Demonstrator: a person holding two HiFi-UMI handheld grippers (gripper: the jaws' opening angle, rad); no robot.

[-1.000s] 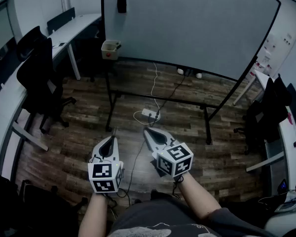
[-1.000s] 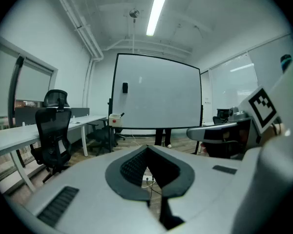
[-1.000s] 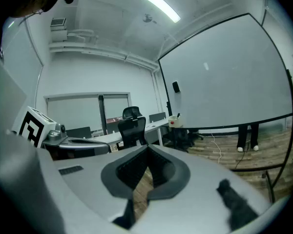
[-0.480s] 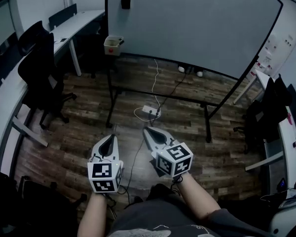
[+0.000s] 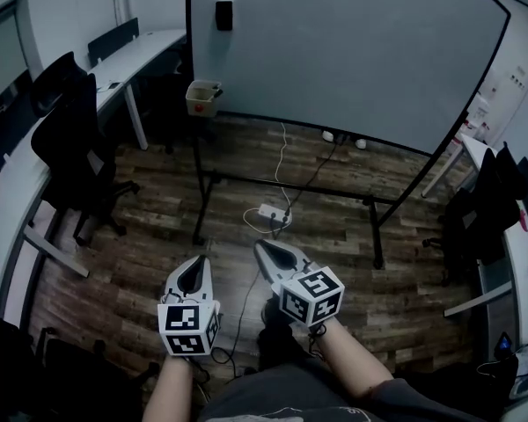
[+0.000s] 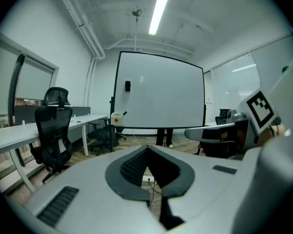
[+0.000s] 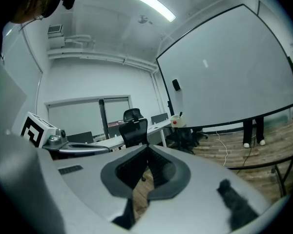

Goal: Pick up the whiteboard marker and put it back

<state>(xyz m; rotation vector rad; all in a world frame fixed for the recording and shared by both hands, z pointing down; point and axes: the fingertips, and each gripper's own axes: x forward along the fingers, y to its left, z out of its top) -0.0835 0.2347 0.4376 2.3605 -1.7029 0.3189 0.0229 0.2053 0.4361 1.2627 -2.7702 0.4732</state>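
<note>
A large whiteboard (image 5: 352,51) on a black wheeled frame stands ahead. A small beige box (image 5: 203,97) hangs at its lower left corner. In the left gripper view a dark marker (image 6: 123,114) sticks out of that box (image 6: 117,119). The right gripper view shows the box (image 7: 176,122) too, far off. A black block (image 5: 223,14) sits on the board's upper left. My left gripper (image 5: 201,258) and right gripper (image 5: 260,246) are held side by side low over the floor, well short of the board. Both are shut with nothing between the jaws.
A black office chair (image 5: 70,148) and a long white desk (image 5: 128,55) stand at the left. A power strip (image 5: 269,211) with cables lies on the wooden floor under the whiteboard frame (image 5: 290,185). Another dark chair (image 5: 488,209) and desk are at the right.
The whiteboard and floor have shifted a little downward and nearer in the head view. Both grippers sit slightly lower in the frame. Their jaws stayed shut.
</note>
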